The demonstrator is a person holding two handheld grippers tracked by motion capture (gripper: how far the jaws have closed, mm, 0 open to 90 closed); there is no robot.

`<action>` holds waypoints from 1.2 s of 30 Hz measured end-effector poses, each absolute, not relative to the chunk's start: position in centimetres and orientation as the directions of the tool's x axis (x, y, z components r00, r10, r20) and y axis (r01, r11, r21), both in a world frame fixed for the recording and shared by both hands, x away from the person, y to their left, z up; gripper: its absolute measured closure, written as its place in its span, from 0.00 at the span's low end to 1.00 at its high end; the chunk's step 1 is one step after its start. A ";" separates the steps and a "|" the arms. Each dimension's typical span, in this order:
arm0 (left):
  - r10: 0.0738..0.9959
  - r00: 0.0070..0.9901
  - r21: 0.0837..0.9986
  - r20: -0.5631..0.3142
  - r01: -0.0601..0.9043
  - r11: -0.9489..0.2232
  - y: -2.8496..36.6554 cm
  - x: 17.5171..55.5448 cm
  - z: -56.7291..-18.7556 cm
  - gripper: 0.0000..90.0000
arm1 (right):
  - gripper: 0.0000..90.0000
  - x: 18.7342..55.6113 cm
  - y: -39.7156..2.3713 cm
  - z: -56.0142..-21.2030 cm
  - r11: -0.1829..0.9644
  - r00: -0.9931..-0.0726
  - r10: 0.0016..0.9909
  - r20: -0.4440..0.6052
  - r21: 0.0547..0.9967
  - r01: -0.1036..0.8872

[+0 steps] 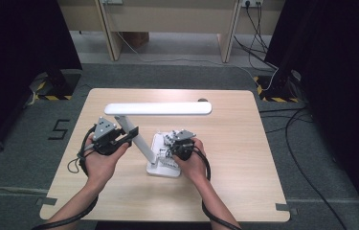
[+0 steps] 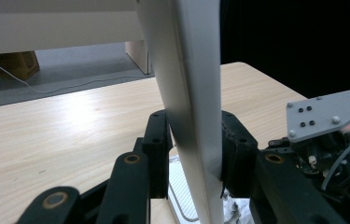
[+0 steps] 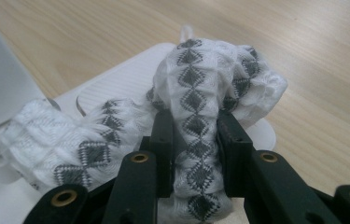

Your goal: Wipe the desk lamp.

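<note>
left claw (image 2: 193,149) clamped on lamp arm (image 2: 186,93), right claw (image 3: 195,144) pinching patterned cloth (image 3: 200,93) on lamp base (image 1: 160,160); wiping underway, arm and head likely left

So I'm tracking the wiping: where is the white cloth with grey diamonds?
The white cloth with grey diamonds lies on the white lamp base, table centre, pinched in the right claw.

One legible mark is recorded: a dark figure "5" (image 1: 60,129), set on the grey floor just left of the table (image 1: 244,191) in the high view. No lettering, brand or label can be read on any other surface in the high view or either gripper view.
</note>
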State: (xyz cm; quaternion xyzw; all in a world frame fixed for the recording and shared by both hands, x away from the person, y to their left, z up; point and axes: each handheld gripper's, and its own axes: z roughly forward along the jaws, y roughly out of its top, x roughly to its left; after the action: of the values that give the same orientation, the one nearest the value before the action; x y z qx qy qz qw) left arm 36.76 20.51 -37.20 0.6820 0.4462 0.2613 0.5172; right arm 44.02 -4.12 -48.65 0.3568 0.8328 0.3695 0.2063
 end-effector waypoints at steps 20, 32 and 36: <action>0.883 0.458 0.939 -0.099 0.337 -0.069 20.4 36.7 -37.2 0.75 | 0.81 44.3 -5.6 -48.7 0.483 -0.610 0.782 -0.126 0.741 0.466; 0.882 0.460 0.939 -0.100 0.337 -0.069 20.4 36.5 -37.2 0.75 | 0.81 45.0 -7.2 -47.7 0.461 -0.525 0.831 -0.184 0.756 0.465; 0.882 0.460 0.939 -0.100 0.337 -0.069 20.4 36.5 -37.2 0.75 | 0.80 45.2 -6.3 -47.3 0.455 -0.533 0.827 -0.179 0.770 0.448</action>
State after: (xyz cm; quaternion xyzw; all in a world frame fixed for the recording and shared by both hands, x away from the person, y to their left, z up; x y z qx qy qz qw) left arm 36.51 20.39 -37.18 0.6817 0.4473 0.2646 0.5150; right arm 45.16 -6.34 -47.27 0.3950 0.8065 0.3409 0.2781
